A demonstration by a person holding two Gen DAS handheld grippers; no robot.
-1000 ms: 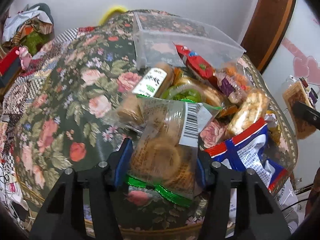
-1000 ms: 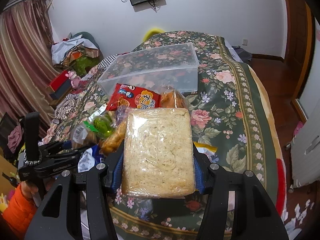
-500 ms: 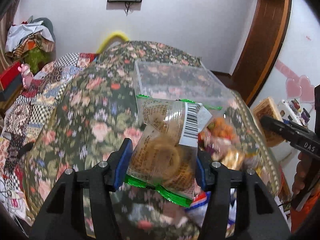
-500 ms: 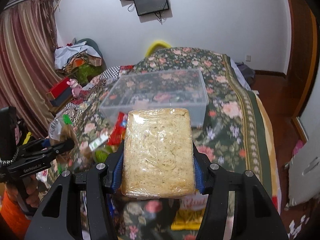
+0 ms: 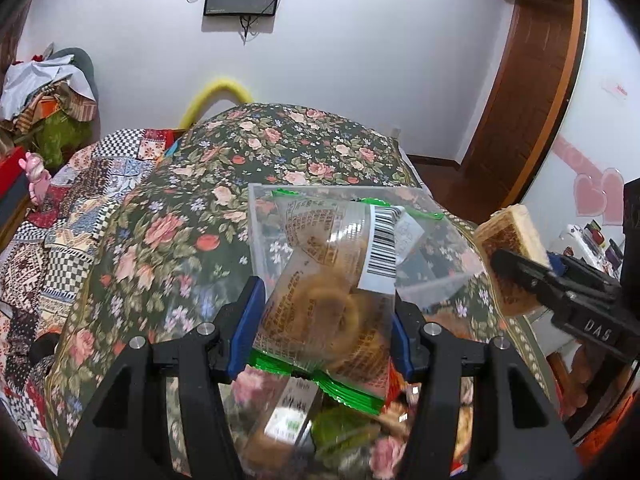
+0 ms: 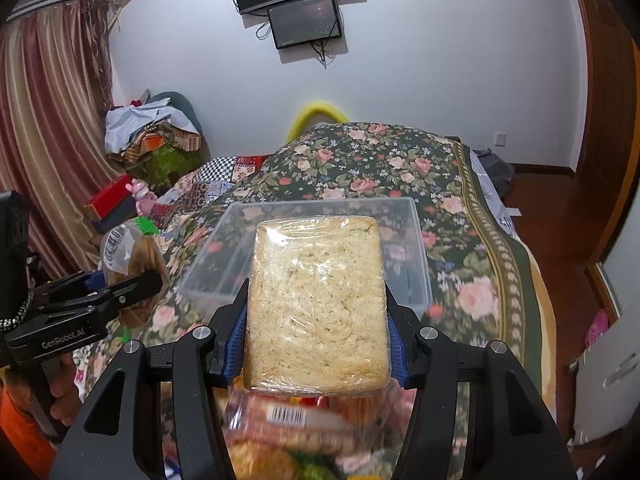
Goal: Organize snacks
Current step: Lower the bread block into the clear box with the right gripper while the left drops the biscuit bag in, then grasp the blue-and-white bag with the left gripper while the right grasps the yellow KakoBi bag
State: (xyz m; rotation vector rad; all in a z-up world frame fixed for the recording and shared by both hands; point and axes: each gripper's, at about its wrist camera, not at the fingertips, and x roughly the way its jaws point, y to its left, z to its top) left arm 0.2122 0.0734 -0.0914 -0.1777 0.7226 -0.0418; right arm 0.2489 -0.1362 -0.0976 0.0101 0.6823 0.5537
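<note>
While both sets of jaws are clamped tight, each one has its own snack. Low in the middle of the left wrist view, the left gripper point(image 5: 324, 332) pinches a clear cookie bag point(image 5: 332, 280) with a green sealed edge and a barcode sticker, round cookies showing through the wrap. Same deal in the right wrist view: the right gripper point(image 6: 316, 328) squeezes a flat plastic-wrapped rice cake block point(image 6: 316, 304) by its two sides, standing up between the blue pads.

Right behind both snacks sits the clear plastic bin point(image 6: 420, 240), in the middle of the frame on the floral bedspread point(image 5: 172, 248). Below the jaws, at the bottom of each frame, there's a blurry snack pile point(image 5: 304, 428), too smeared to make out properly.

Further out, the right gripper pokes in at the right edge of the left view. A small screen point(image 6: 306, 20) hangs on the white wall at the top, and a heap of clothes point(image 6: 152, 128) sits at the left by the curtain.
</note>
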